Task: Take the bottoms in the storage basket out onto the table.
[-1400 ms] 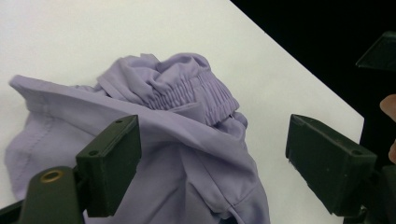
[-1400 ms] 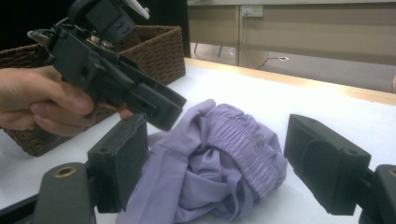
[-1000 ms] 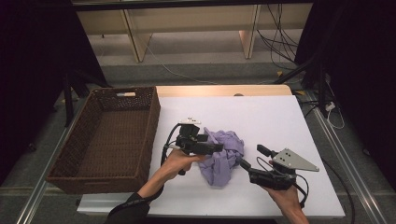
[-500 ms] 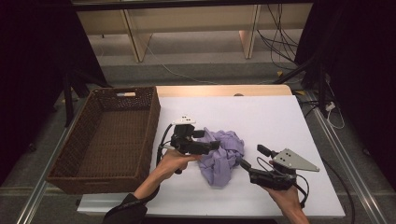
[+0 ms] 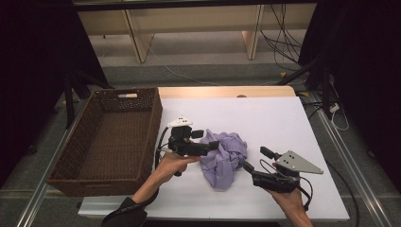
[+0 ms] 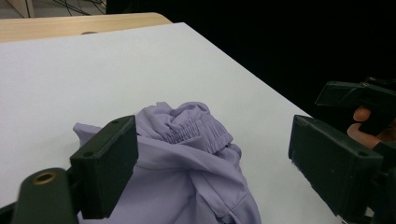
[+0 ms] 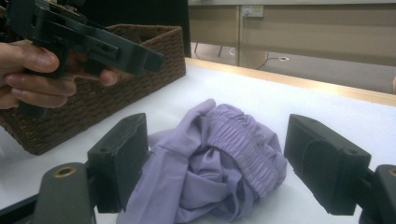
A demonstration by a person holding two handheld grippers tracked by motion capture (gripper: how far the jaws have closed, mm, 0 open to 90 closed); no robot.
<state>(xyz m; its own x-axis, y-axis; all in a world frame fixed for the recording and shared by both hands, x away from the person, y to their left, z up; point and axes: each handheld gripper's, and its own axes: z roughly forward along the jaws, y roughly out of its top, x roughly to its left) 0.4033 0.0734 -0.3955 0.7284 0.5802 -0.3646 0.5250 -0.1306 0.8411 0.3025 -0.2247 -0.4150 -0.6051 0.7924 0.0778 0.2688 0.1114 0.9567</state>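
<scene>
A crumpled lilac garment (image 5: 222,153) with an elastic waistband lies on the white table (image 5: 265,118). My left gripper (image 5: 213,142) hovers at its left edge, jaws wide apart and pointing right over the cloth (image 6: 187,158), pressing on nothing. My right gripper (image 5: 247,167) sits low by the garment's right side, aimed at the cloth (image 7: 219,158), its jaws standing open with nothing gripped. In the right gripper view the left gripper (image 7: 135,53) shows above the cloth, held in a hand.
A dark brown wicker basket (image 5: 108,137) stands at the table's left, right beside the left hand. Wooden furniture legs and cables are on the floor beyond the far edge. Bare white tabletop lies behind and to the right of the garment.
The left gripper has drifted slightly up and to the left above the garment's edge. The right gripper and the garment have not moved.
</scene>
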